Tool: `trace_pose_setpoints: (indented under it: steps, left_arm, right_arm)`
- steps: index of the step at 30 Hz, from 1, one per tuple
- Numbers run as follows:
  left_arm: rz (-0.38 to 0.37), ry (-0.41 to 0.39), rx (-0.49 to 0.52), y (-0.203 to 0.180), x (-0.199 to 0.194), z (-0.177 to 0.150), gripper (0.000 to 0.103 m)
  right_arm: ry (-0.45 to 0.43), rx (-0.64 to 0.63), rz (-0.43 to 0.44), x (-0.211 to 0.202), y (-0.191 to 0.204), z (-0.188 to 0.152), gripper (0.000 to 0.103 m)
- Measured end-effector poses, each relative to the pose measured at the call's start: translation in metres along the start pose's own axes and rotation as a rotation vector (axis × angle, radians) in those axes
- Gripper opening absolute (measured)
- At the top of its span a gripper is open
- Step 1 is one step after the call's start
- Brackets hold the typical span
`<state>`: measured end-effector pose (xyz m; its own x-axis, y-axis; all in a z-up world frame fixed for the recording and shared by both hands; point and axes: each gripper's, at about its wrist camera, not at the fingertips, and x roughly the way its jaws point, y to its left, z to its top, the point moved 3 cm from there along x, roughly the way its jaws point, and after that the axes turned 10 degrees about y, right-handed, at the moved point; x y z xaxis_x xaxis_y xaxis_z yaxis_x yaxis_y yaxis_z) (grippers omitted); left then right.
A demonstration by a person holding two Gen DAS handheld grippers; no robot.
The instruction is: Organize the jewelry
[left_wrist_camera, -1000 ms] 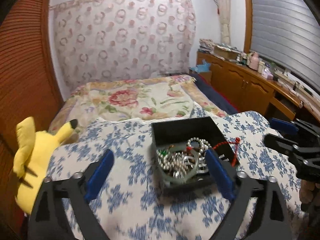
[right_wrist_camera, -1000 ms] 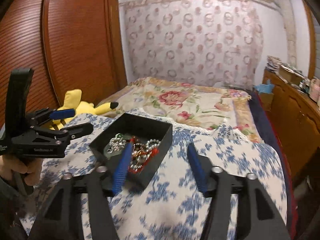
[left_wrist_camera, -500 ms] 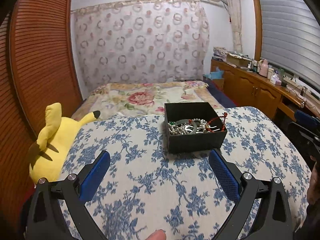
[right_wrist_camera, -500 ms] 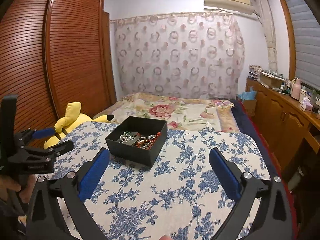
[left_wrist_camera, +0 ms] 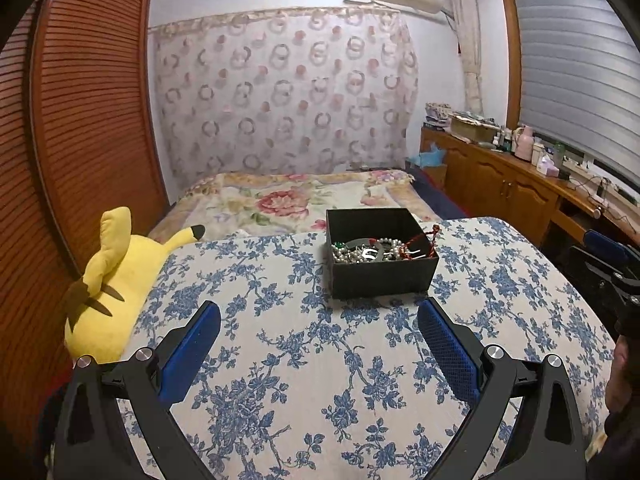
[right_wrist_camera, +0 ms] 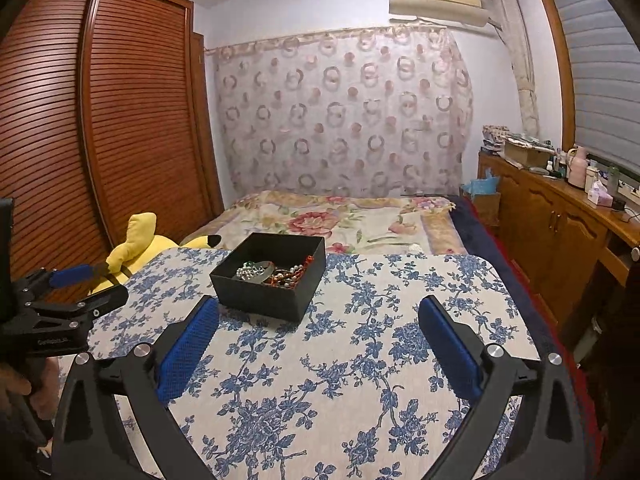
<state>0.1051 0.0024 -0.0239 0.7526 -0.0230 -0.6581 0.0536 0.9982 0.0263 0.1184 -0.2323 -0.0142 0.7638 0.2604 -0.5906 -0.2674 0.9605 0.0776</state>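
Both hand-held grippers spread wide and empty over the desk, short of the jewelry box

The left hand-held gripper (left_wrist_camera: pixel 319 322) has its blue pads (left_wrist_camera: pixel 191 350) far apart with only cloth between them; the right hand-held gripper (right_wrist_camera: pixel 319 318) has just been opening and now stands equally wide, nothing between its pads (right_wrist_camera: pixel 188 346). Both sit above the desk (left_wrist_camera: pixel 304 364), which is covered by a blue-flowered cloth. The black jewelry box (left_wrist_camera: pixel 380 254) rests on the desk's far part, just beyond the fingertips, touched by neither. Inside lies a tangle of jewelry (left_wrist_camera: pixel 376 249): pearl-like beads, a dark bangle and a red cord hanging over the right rim. A yellow plush toy (left_wrist_camera: pixel 116 280) lies at the desk's left edge, the bed (left_wrist_camera: pixel 288 200) behind it
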Motion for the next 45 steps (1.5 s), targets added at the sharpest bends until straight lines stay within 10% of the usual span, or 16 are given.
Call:
trace_pose_setpoints:
  steps: [45]
  left_arm:
    - [-0.007,-0.024,-0.007,-0.003,-0.019,0.002,0.095]
  right_arm:
    - [-0.016,0.017,-0.009,-0.011,-0.007,-0.001,0.100]
